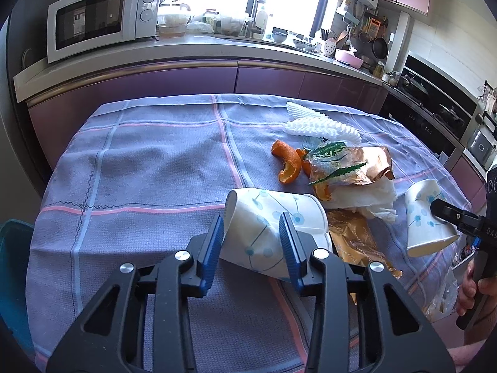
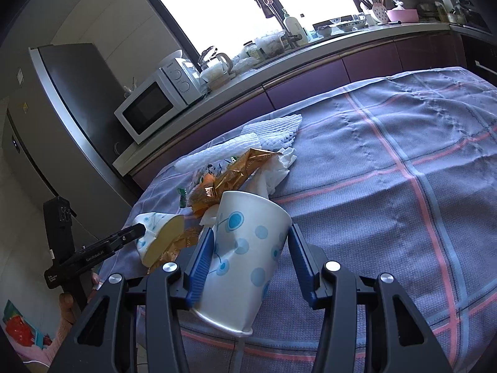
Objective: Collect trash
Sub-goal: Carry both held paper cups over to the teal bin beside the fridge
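Two white paper cups with blue dots are held over a purple checked tablecloth (image 1: 139,161). My left gripper (image 1: 251,227) is shut on one crushed cup (image 1: 267,217), which lies on its side between the blue pads. My right gripper (image 2: 251,242) is shut on the other cup (image 2: 245,248), tilted with its rim toward me; it also shows in the left wrist view (image 1: 425,217). Between them lies a trash pile: orange peel (image 1: 287,164), a clear green-printed wrapper (image 1: 332,161), gold foil wrappers (image 1: 354,236), a crumpled tissue (image 1: 369,199) and white foam netting (image 1: 316,124).
A kitchen counter (image 1: 217,49) with a white microwave (image 1: 99,18), sink items and dishes runs behind the table. A dark oven (image 1: 435,112) stands at the right. A grey fridge (image 2: 46,108) stands left of the counter. A teal object (image 1: 12,279) sits off the table's left edge.
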Demonstrator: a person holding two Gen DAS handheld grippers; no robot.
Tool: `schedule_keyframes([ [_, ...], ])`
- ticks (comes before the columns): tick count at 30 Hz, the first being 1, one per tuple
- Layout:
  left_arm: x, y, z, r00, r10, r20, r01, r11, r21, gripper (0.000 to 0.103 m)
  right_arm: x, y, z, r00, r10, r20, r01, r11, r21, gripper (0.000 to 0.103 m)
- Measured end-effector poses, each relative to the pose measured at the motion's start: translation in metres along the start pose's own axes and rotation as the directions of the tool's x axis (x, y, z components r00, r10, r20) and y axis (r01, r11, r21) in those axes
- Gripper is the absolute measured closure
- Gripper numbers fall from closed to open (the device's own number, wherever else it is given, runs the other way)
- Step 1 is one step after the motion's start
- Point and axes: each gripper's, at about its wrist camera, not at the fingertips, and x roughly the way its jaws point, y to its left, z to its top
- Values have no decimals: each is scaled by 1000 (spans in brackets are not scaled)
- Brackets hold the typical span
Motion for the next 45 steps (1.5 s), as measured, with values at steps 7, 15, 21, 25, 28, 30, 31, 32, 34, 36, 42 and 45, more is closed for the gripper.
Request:
schedule_keyframes([
  [7, -15, 7, -8, 1000, 22, 18, -21, 1000, -18, 69, -2, 25, 10, 998, 54, 20, -53, 997, -57, 56],
  [15, -50, 41, -12, 997, 61, 55, -56, 994, -89, 102, 25, 83, 18, 981, 190, -30, -192, 969, -156, 56],
  [21, -57, 67, -24, 999, 32, 28, -28, 991, -133, 83, 57, 123, 12, 965, 242, -99, -258, 943, -211, 56],
  [25, -54, 63, -29, 999, 4, 33, 0, 993, -115, 64, 66, 123, 9, 964, 237, -116, -255, 950, -181, 56],
  [28, -47, 55, -27, 999, -29, 30, 32, 995, -99, 56, 68, 118, 9, 969, 218, -116, -235, 959, -158, 55],
  [30, -44, 49, -23, 998, -53, 35, 56, 995, -85, 53, 68, 113, 9, 974, 200, -110, -215, 965, -151, 55],
  [31, -44, 47, -22, 997, -63, 37, 66, 995, -81, 52, 67, 111, 10, 975, 195, -107, -210, 967, -146, 55],
  [32, -42, 45, -20, 996, -78, 37, 81, 994, -76, 52, 65, 109, 10, 977, 190, -101, -203, 969, -144, 55],
  [34, -38, 42, -17, 995, -92, 26, 94, 993, -73, 54, 65, 104, 11, 980, 177, -95, -189, 972, -143, 55],
  [36, -31, 39, -16, 995, -104, -2, 103, 992, -72, 62, 66, 100, 12, 980, 173, -95, -185, 974, -134, 55],
  [42, -19, 43, -13, 989, -143, -38, 137, 983, -124, 77, 71, 99, 10, 980, 171, -106, -185, 974, -133, 55],
  [45, -23, 44, -16, 991, -129, -39, 123, 985, -120, 81, 73, 101, 12, 978, 178, -109, -192, 972, -135, 55],
])
